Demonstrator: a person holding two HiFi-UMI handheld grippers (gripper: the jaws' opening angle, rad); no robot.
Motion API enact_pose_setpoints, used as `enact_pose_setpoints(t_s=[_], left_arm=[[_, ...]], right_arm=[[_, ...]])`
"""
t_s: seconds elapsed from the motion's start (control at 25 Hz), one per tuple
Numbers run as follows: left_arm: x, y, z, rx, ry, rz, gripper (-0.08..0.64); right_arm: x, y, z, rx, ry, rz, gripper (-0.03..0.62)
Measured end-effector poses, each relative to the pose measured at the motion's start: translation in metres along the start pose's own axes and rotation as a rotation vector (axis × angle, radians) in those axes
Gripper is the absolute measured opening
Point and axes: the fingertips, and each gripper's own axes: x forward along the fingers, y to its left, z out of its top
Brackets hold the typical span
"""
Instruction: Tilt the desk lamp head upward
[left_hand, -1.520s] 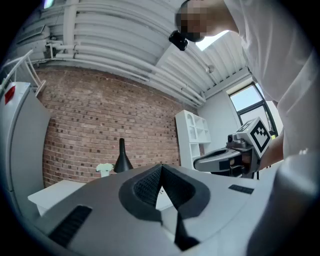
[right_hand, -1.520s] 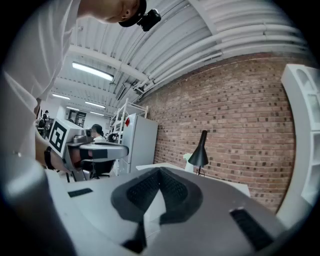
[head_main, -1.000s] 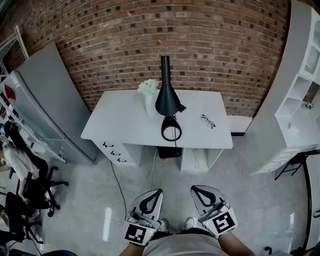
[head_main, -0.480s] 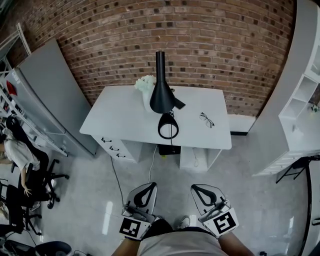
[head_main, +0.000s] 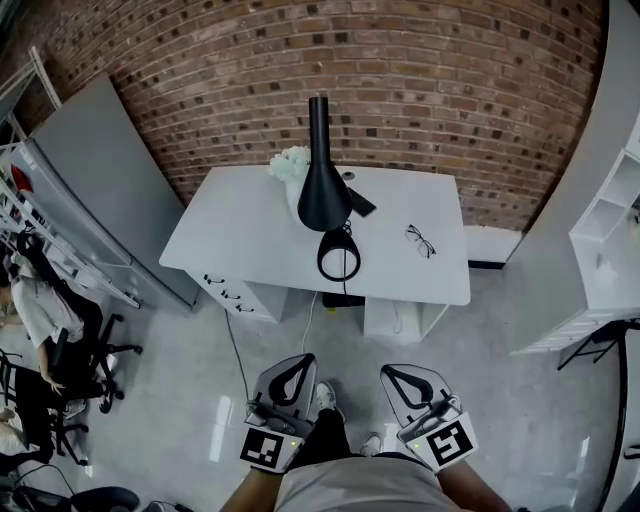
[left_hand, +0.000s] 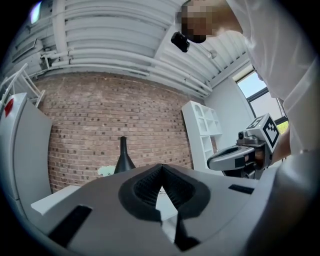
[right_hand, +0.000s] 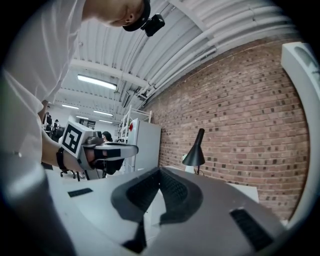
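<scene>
A black desk lamp (head_main: 322, 185) stands on a white desk (head_main: 230, 235) against the brick wall, its cone head pointing down over its ring-shaped base (head_main: 340, 254). My left gripper (head_main: 296, 362) and right gripper (head_main: 393, 372) hang low over the floor, well short of the desk, both shut with nothing between the jaws. The left gripper view shows its shut tips (left_hand: 161, 168) with the lamp (left_hand: 123, 159) far off. In the right gripper view the shut tips (right_hand: 160, 171) sit below the distant lamp (right_hand: 195, 152).
On the desk are a vase of white flowers (head_main: 292, 172), a pair of glasses (head_main: 420, 241) and a dark flat object (head_main: 361, 204). A grey cabinet (head_main: 100, 190) stands to the left, white shelving (head_main: 610, 235) to the right. A seated person and office chairs (head_main: 45, 335) are at far left.
The view has drifted slightly toward the desk and a shoe now shows between the grippers. The left gripper has shifted a little left. Both stay shut; the lamp has not moved.
</scene>
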Motion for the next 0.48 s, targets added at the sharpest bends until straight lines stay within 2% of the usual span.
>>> enact_pose_setpoints(t_s=[0.2, 0.48], left_arm=[[0.038, 0.04, -0.022, -0.026, 0.008, -0.022, 0.003], [0.105, 0.109, -0.029, -0.051, -0.027, -0.075, 0.003]], right_arm=[[0.043, -0.021, -0.004, 0.01, 0.024, -0.019, 0.015], [0.124, -0.067, 0.0, -0.022, 0.06, -0.081, 0.015]])
